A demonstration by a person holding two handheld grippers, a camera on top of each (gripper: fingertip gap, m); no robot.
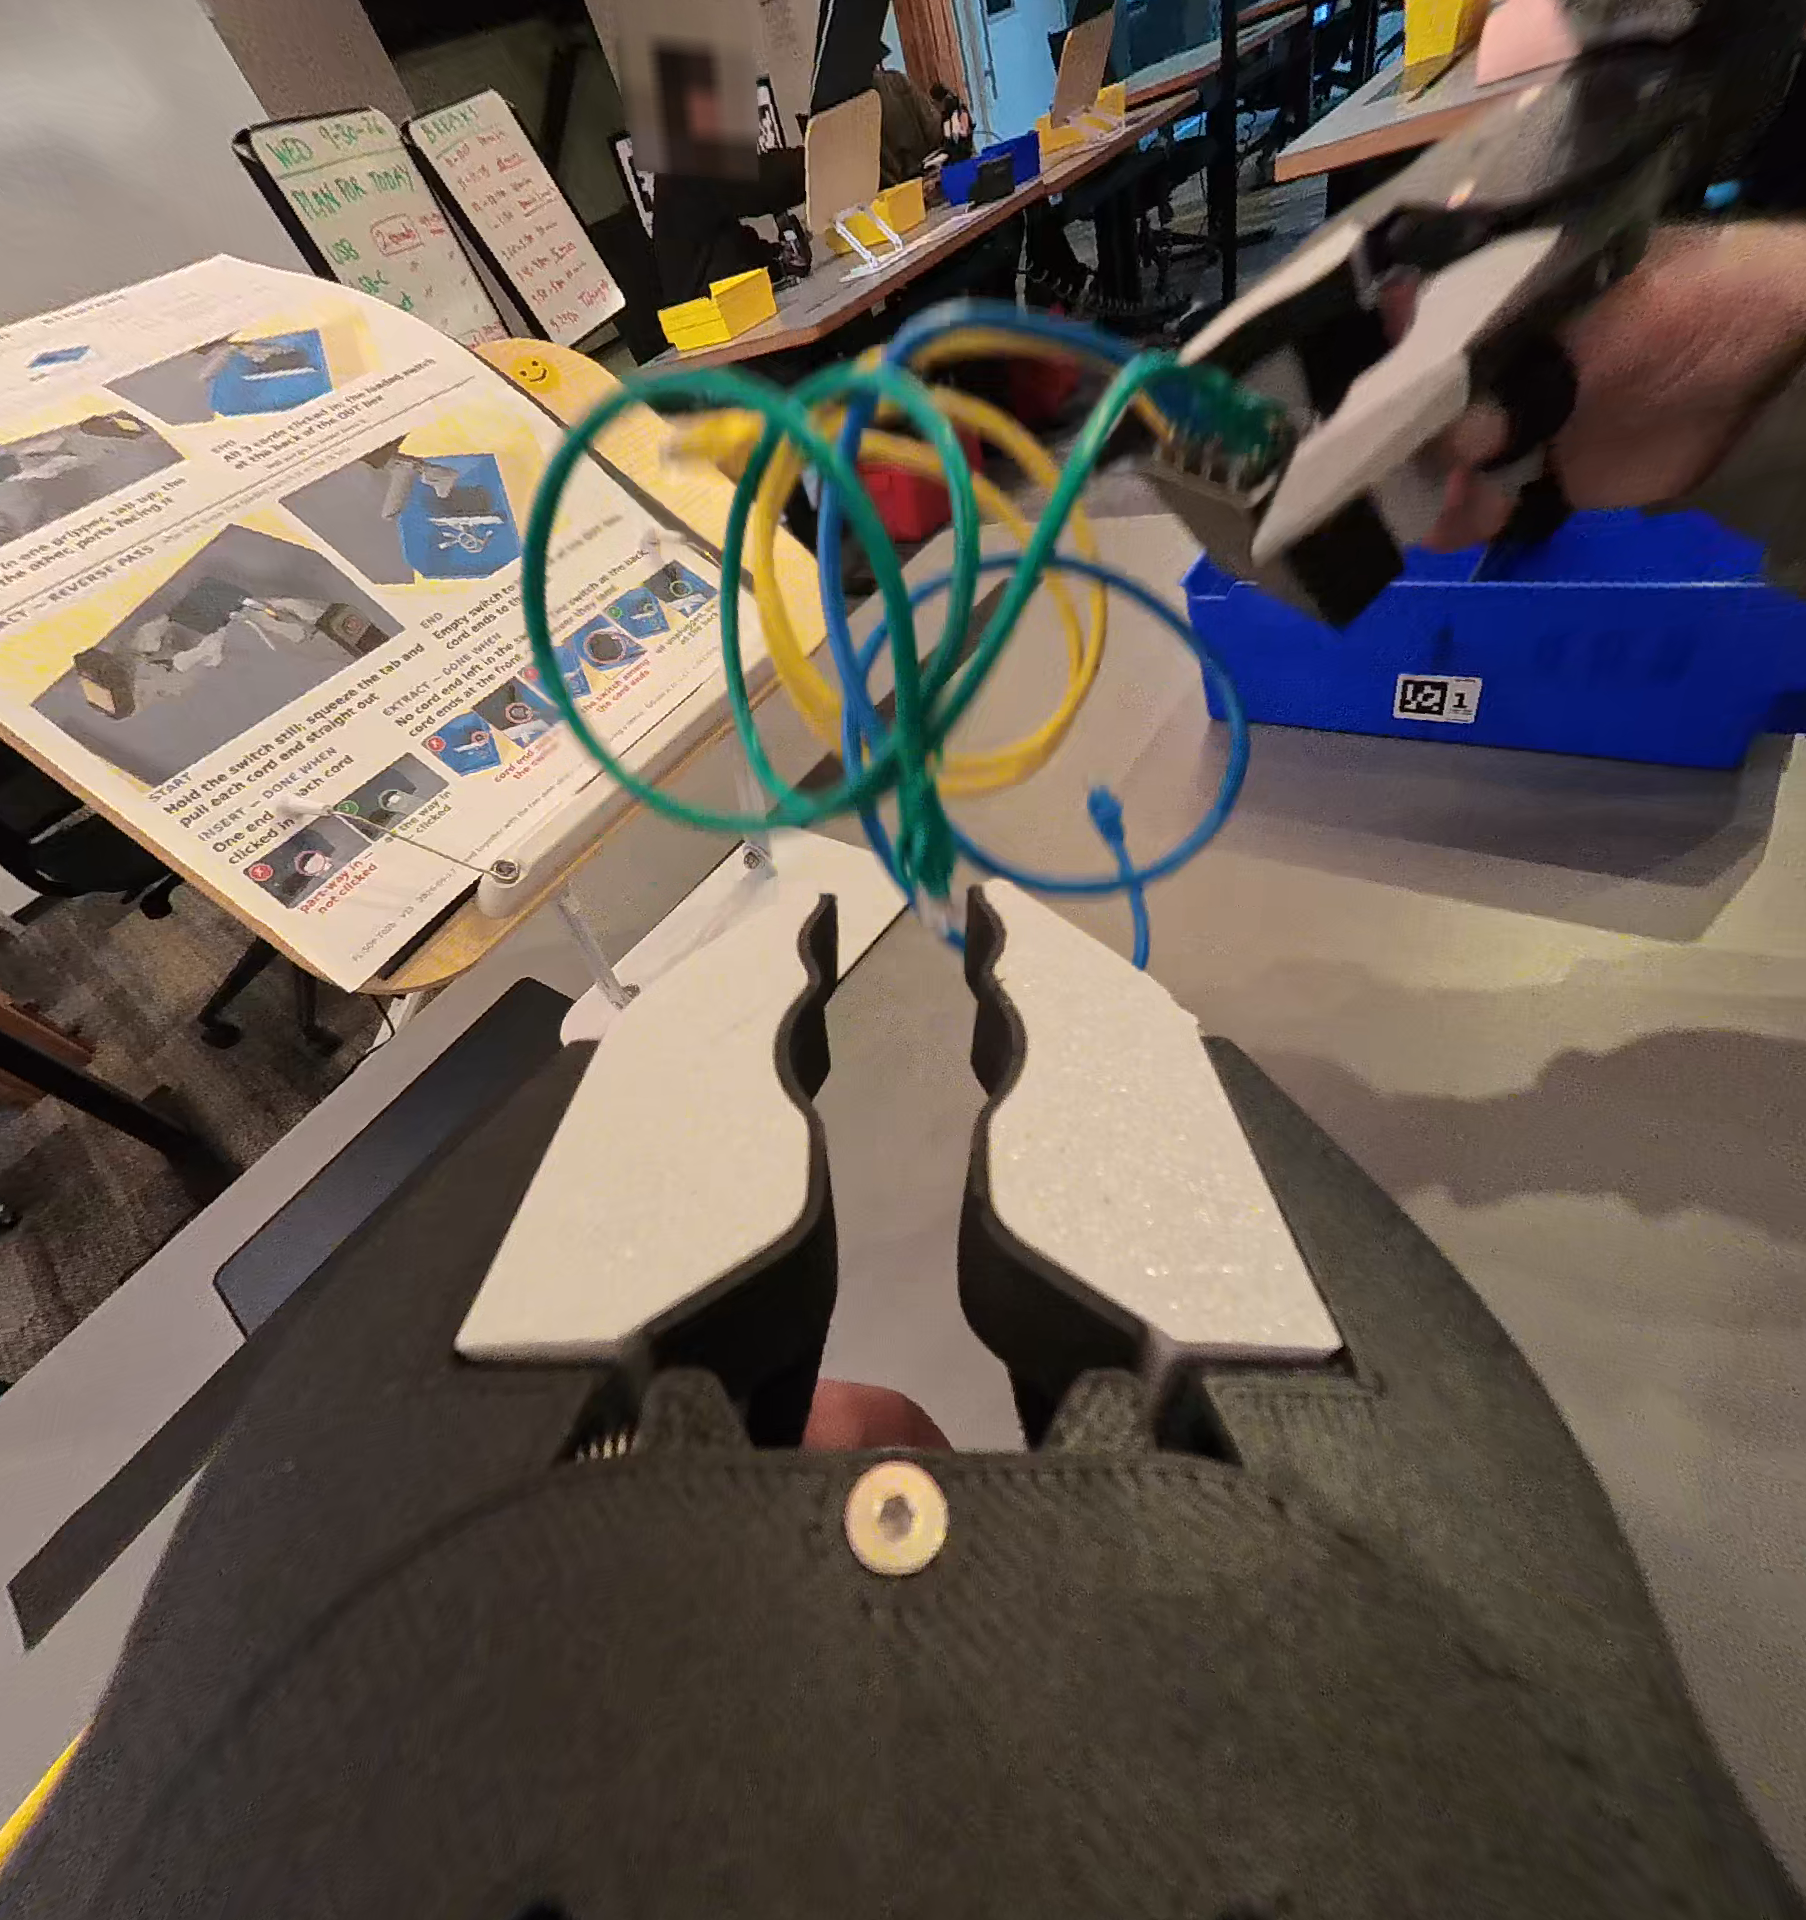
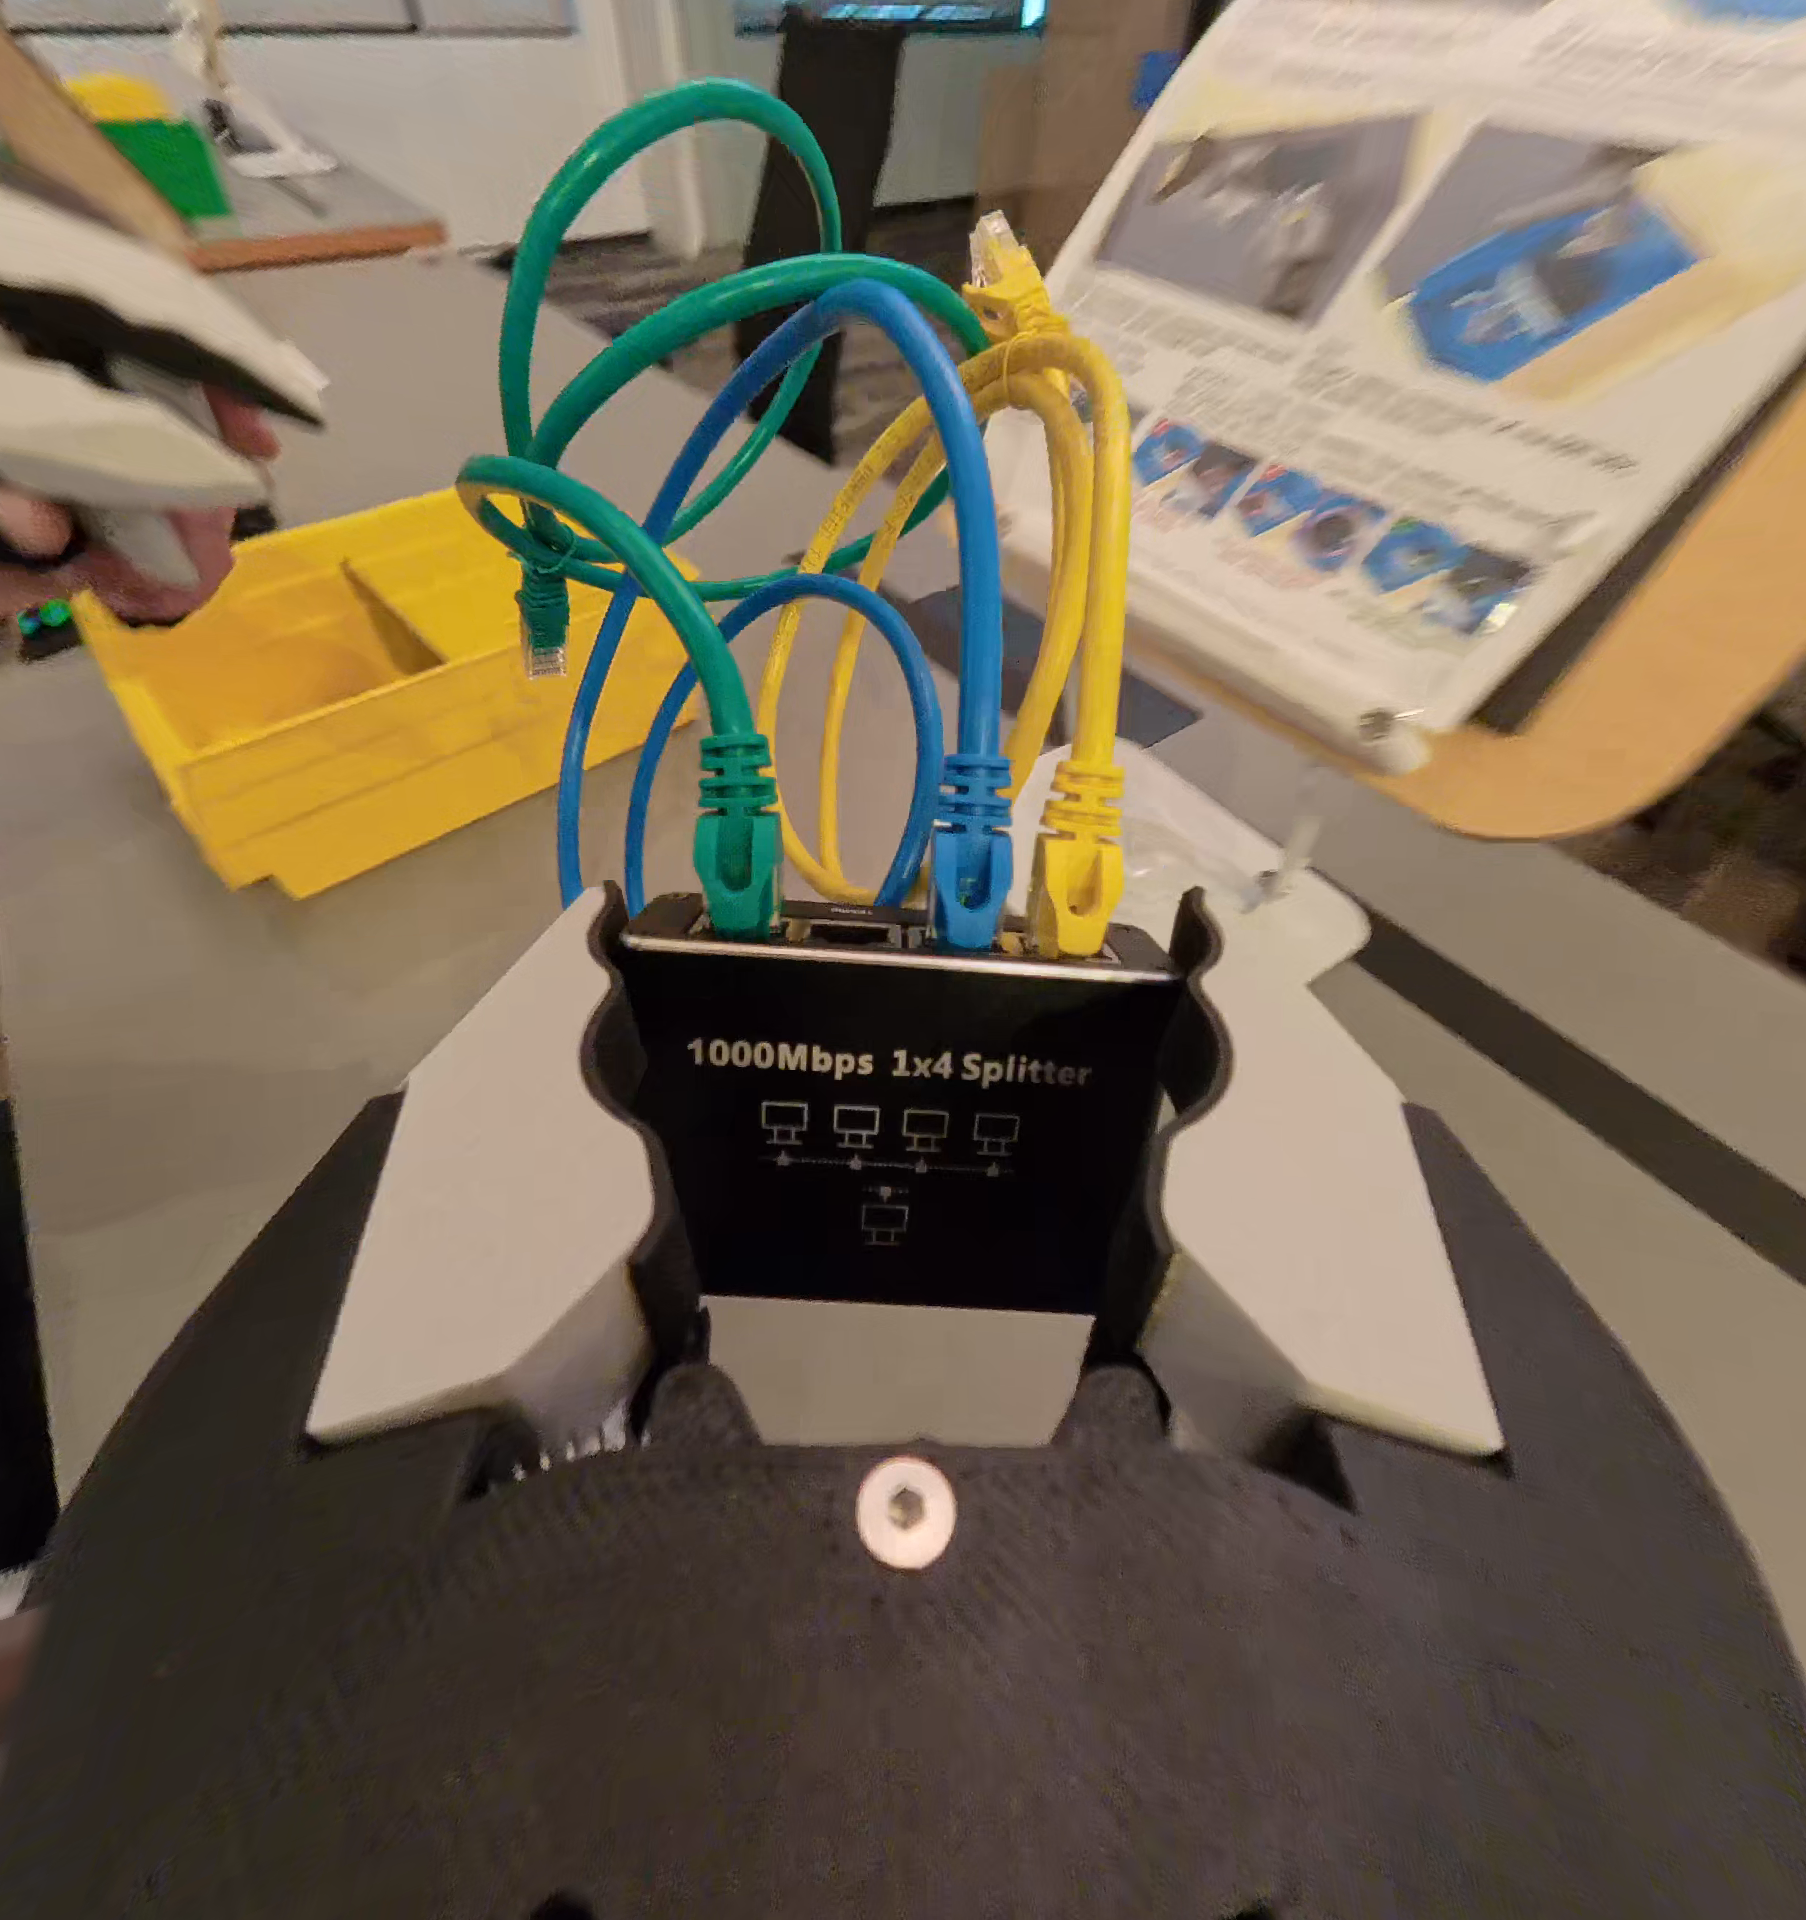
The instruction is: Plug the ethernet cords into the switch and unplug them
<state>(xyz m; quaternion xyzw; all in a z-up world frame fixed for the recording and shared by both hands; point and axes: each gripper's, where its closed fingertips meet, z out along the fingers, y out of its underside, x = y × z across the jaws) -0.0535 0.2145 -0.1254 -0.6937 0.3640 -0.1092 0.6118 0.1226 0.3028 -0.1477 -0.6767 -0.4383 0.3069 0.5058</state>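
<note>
- Over the grey counter (image 1: 1501, 1039), held up off its surface, the left tongs (image 1: 899, 935) are standing with a narrow gap between the fingers; whether the green cord (image 1: 629, 416) passing at the tips is actually pinched there I cannot tell, as the spot is blurred.
- Just right of them, the green, yellow (image 1: 1065, 582) and blue (image 1: 1221, 727) cords are looping in the air between the two tools.
- Further right, the right tongs (image 2: 899, 935) are clamping the black switch (image 2: 899, 1122) by its two sides, ports facing away from the camera.
- In the row of ports, the green plug (image 2: 738, 862) is sitting at the left, then one port is showing empty, then the blue plug (image 2: 972, 862) and the yellow plug (image 2: 1081, 873).
- Free ends are dangling: a green one (image 2: 544, 623) and a yellow one (image 2: 1003, 260).
- Judging by this, the work is somewhere in the plugging or unplugging pass; which one is not clear.
- The next move is likely calling for the left tongs to take one connector squarely, either pressing its tab and pulling straight, or lining it up with the empty port.
- Toward the counter's edges, a slanted instruction board (image 1: 255, 582), a blue bin (image 1: 1501, 655) and a yellow bin (image 2: 338, 707) are standing.
- Beyond, whiteboards (image 1: 431, 218) and other benches are filling a workshop room.
</note>
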